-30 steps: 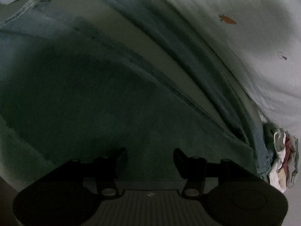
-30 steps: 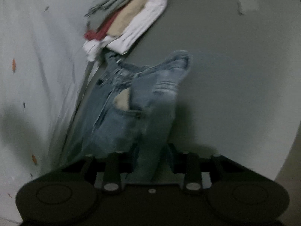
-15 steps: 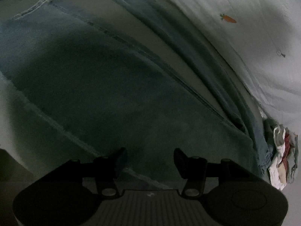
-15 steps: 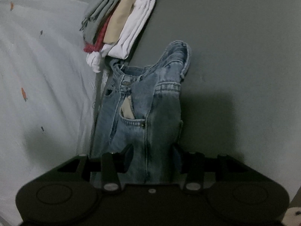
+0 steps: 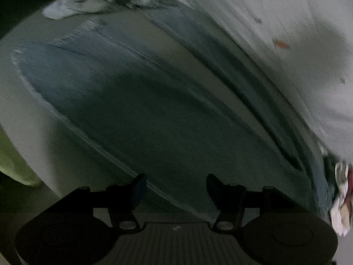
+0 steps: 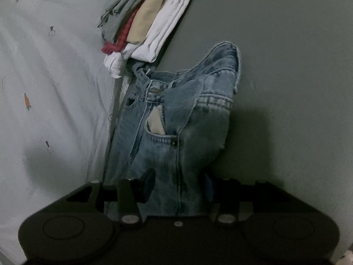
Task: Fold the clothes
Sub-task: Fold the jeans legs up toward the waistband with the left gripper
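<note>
We hold a gripper in each hand over a pair of blue jeans (image 6: 176, 119) lying on a gray surface (image 6: 286, 66).

In the right wrist view, the jeans run from the waistband near the middle of the frame down to 6 o'clock, where the denim passes between the fingers of our right gripper (image 6: 178, 187). The fingers sit against the cloth on both sides, so this gripper pinches a fold of the jeans. A front pocket (image 6: 157, 125) shows its pale lining just above the gripper. One part of the waist stands up toward 1 o'clock. At 11 o'clock, just beyond the waistband, lies a stack of folded clothes (image 6: 150, 19): gray, red, tan and white layers. From 8 to 10 o'clock spreads a white sheet with small carrot prints (image 6: 44, 88), its edge touching the left side of the jeans.

In the left wrist view, blurred by motion, a long leg of the jeans (image 5: 143, 110) stretches from 10 o'clock down to 5 o'clock, filling most of the frame. Our left gripper (image 5: 175, 186) sits at 6 o'clock with its fingers spread apart; the denim's seam edge lies beneath the gap, and nothing is clamped between the tips. The white sheet (image 5: 286, 55) covers 1 to 3 o'clock, alongside the jeans. At 12 o'clock lies a patterned white and dark cloth (image 5: 106, 2), touching the hem end of the leg. At 4 o'clock the folded stack (image 5: 342, 198) shows at the frame edge. A pale green patch (image 5: 13, 163) shows at 8 o'clock; we cannot tell what it is.
</note>
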Motion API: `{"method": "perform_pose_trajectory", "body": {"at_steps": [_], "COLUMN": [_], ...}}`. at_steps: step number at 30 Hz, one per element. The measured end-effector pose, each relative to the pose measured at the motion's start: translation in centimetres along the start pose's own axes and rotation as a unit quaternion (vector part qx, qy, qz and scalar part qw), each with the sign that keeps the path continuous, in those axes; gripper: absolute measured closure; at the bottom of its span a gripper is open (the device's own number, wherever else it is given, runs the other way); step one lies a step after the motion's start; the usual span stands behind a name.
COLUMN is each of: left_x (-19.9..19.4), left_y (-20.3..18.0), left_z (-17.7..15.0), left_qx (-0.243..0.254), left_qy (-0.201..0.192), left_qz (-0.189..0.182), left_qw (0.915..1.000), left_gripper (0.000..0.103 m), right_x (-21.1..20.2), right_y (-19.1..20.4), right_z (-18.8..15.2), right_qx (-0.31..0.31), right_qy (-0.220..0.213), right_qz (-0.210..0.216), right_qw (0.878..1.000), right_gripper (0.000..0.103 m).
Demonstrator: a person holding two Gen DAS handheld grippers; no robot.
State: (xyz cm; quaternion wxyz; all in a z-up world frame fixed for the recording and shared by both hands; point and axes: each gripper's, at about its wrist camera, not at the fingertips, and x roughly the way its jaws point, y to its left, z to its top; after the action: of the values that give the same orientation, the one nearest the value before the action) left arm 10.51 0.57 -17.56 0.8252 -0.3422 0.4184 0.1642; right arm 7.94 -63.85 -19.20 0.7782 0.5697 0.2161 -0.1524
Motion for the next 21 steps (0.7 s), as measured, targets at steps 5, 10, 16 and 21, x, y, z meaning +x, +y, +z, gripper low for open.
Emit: {"method": "perform_pose_trajectory", "body": {"at_steps": [5,10,16,21], "left_x": [-1.5,-2.2,-1.9,-1.0], "left_y": [3.8,8.1,12.3,15.7], "left_z": [1.1,3.0,6.5,9.1], "left_qx": [-0.039,-0.093,-0.133,-0.165], "left_qy": [-0.044,-0.072,-0.101,-0.115], "left_qz": [0.04,0.05,0.075,0.101], "left_qw": [0.9975,0.9918,0.9831,0.9743], "left_gripper": [0.041,0.039,0.031,0.03], "right_x": [-0.5,-0.5,-0.4,-0.3], "right_y": [0.0,0.4,1.3,2.1], "right_z": [-0.5,-1.1,-1.8,-2.7], "right_qx": [0.01,0.016,0.013,0.015], "right_qy": [-0.013,-0.032,-0.054,-0.081], "right_qz": [-0.006,-0.015,-0.041,-0.065], "right_qw": [1.0,0.999,0.998,0.994], "right_gripper": [0.052,0.05,0.05,0.05]}}
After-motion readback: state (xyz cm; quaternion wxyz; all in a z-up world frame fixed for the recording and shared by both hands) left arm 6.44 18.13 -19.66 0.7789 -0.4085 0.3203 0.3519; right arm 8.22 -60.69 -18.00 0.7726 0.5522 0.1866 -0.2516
